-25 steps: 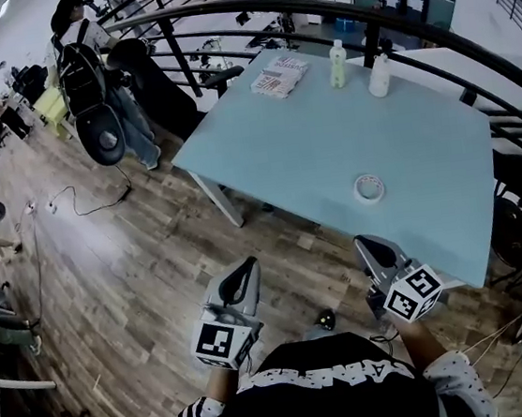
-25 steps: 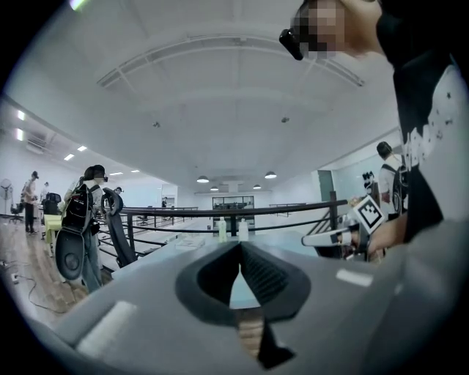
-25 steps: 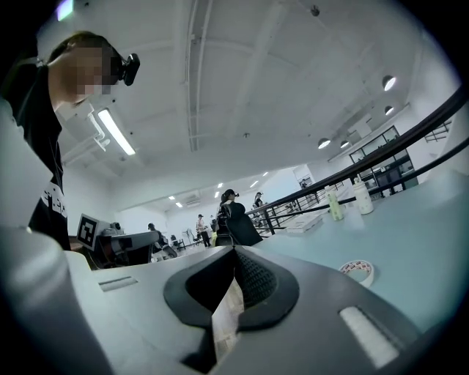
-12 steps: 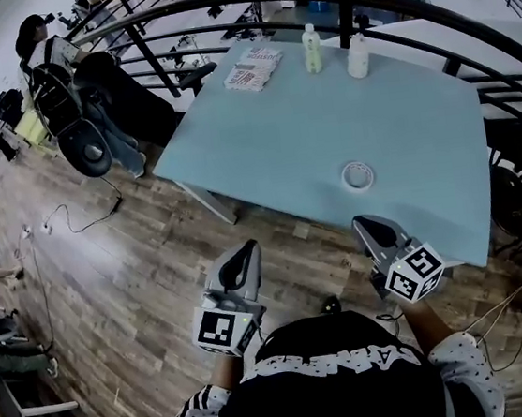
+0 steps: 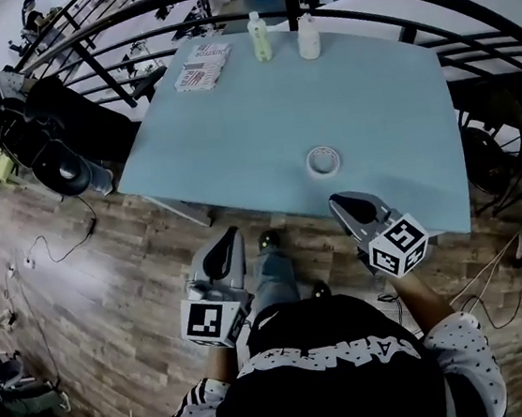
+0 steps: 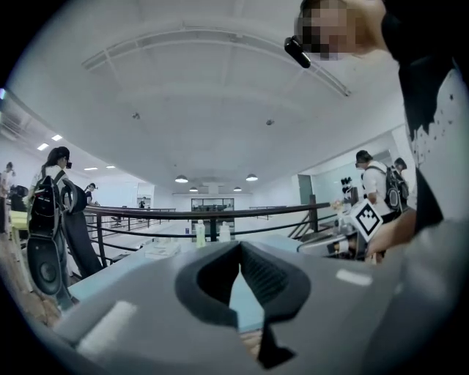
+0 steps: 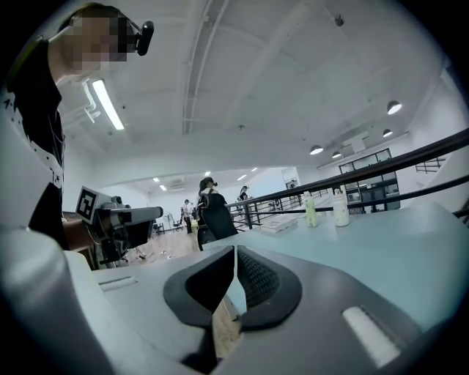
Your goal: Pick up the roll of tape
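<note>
The roll of tape (image 5: 323, 160), a small white ring, lies flat on the light blue table (image 5: 234, 140) near its front edge. My right gripper (image 5: 339, 203) is held just short of that edge, a little below and right of the tape, with its jaws shut and nothing between them. My left gripper (image 5: 230, 236) hangs over the wooden floor left of it, also shut and holding nothing. In the left gripper view the left gripper (image 6: 240, 244) points at the table from low down. The right gripper (image 7: 234, 249) looks across the tabletop. The tape shows in neither gripper view.
Two bottles (image 5: 260, 38) (image 5: 308, 36) and a printed booklet (image 5: 203, 68) stand at the table's far side. A dark curved railing (image 5: 464, 13) runs behind and to the right. Black chairs (image 5: 62, 166) sit at the left. Cables (image 5: 497, 287) lie on the floor at the right.
The person has stepped toward the table, so the tape and the table edge now lie closer to both grippers. Both grippers stayed shut.
</note>
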The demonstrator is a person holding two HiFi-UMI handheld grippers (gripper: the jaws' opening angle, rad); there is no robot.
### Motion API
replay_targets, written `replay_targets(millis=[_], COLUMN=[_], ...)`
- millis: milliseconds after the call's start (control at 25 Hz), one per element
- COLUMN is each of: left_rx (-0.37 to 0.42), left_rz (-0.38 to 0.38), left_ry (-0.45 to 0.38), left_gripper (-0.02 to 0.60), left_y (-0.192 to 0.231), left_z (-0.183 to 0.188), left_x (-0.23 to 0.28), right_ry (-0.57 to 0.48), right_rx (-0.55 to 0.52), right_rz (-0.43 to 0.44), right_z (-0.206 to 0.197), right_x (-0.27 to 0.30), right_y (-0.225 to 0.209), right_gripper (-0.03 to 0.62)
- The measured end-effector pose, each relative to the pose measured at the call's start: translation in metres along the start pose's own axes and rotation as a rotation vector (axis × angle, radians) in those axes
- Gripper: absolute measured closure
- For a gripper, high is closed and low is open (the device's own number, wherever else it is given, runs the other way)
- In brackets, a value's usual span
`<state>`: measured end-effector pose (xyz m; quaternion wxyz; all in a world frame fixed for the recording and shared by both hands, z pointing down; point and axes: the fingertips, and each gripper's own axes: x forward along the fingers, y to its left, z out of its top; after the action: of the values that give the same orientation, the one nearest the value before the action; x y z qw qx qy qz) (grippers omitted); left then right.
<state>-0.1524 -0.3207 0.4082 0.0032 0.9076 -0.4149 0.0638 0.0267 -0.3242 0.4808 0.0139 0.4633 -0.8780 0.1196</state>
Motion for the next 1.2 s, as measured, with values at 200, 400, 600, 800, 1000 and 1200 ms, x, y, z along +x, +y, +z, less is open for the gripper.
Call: replay_targets(millis=[200, 400, 600, 800, 1000, 1200], left_rx=[-0.003, 0.003, 0.0, -0.001, -0.003, -0.002], left_rz=[-0.046, -0.078, -0.093, -0.128, -0.167, -0.169], left_ry=[-0.024, -0.006, -0.015, -0.013, 0.0, 0.01], left_gripper=[0.581, 0.581, 0.581, 0.581, 0.581, 0.581], left_y=[0.002, 0.009, 0.023, 0.033, 0.037, 0.05], left_z=[0.006, 0.003, 0.0, -0.003, 0.0, -0.002], left_x=[0.028, 0.05, 0.063, 0.085, 0.108, 0.129], right_ry=[0.028, 0.08, 0.151, 0.197, 0.236, 0.277], right_rx=[0.004, 0.015, 0.018, 0.005, -0.004, -0.026], right_rz=[-0.066, -0.094, -0.124, -0.162, -0.189, -0.183], right_z=[-0.007, -0.021, -0.043, -0.054, -0.06, -0.07], right_x=[0.006, 0.02, 0.034, 0.051, 0.062, 0.077], right_y=[-0.03, -0.051, -0.068, -0.088, -0.106, -0.12], right_gripper=[0.594, 0.594, 0.593, 0.589, 0.58, 0.568])
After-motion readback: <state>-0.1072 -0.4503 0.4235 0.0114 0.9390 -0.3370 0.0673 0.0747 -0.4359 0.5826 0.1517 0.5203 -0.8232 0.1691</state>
